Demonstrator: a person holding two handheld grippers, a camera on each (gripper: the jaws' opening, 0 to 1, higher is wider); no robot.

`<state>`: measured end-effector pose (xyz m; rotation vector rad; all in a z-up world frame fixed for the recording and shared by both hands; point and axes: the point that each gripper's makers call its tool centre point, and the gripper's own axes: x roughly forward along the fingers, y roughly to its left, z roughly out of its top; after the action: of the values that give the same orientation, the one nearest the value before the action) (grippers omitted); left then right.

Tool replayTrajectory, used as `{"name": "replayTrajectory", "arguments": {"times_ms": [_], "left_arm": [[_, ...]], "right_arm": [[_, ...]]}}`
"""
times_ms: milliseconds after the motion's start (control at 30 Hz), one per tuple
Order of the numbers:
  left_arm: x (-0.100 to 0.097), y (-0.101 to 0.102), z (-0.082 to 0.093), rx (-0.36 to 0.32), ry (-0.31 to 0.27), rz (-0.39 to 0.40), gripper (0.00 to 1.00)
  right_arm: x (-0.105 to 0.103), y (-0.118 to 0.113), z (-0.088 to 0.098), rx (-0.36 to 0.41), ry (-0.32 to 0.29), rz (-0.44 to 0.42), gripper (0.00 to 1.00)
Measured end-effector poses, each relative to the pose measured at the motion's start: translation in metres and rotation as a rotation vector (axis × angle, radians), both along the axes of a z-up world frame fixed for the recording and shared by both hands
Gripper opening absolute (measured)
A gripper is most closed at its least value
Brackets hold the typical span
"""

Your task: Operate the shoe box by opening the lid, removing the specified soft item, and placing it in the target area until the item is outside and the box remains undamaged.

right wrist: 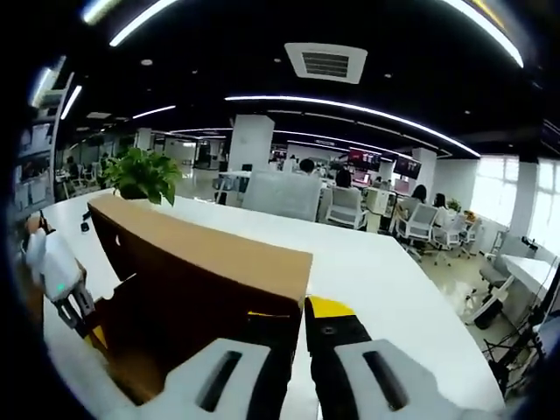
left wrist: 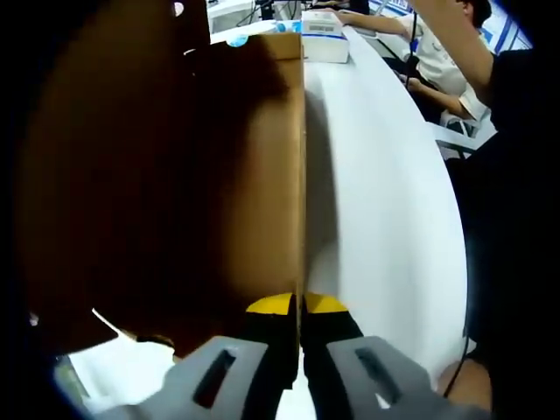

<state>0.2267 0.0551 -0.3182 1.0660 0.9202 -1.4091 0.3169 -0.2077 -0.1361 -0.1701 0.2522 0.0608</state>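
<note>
Two grippers pinch the brown cardboard lid (left wrist: pixel 175 175) of the shoe box, one at each end. On the left gripper (left wrist: pixel 300 350), the jaws are pressed together on the thin edge of the lid. On the right gripper (right wrist: pixel 297 350), the jaws are shut on the lid (right wrist: pixel 201 271) too, and the left gripper (right wrist: pixel 57 276) shows at the far end. Holding both ends probably keeps the lid level so it lifts without bending. All of this sits on the white desk (left wrist: pixel 385 192). The soft item is hidden, likely inside the box.
</note>
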Motion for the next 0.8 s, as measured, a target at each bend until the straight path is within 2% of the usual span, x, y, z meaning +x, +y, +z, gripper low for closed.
{"name": "replayTrajectory", "arguments": {"times_ms": [200,800], "left_arm": [[-0.002,0.000,0.000,0.000,0.000,-0.001,0.02],[-0.001,0.001,0.000,-0.001,0.002,-0.001,0.02]], "right_arm": [[-0.004,0.001,-0.002,0.004,-0.024,0.002,0.02],[-0.015,0.001,-0.009,0.017,-0.044,0.005,0.02]]}}
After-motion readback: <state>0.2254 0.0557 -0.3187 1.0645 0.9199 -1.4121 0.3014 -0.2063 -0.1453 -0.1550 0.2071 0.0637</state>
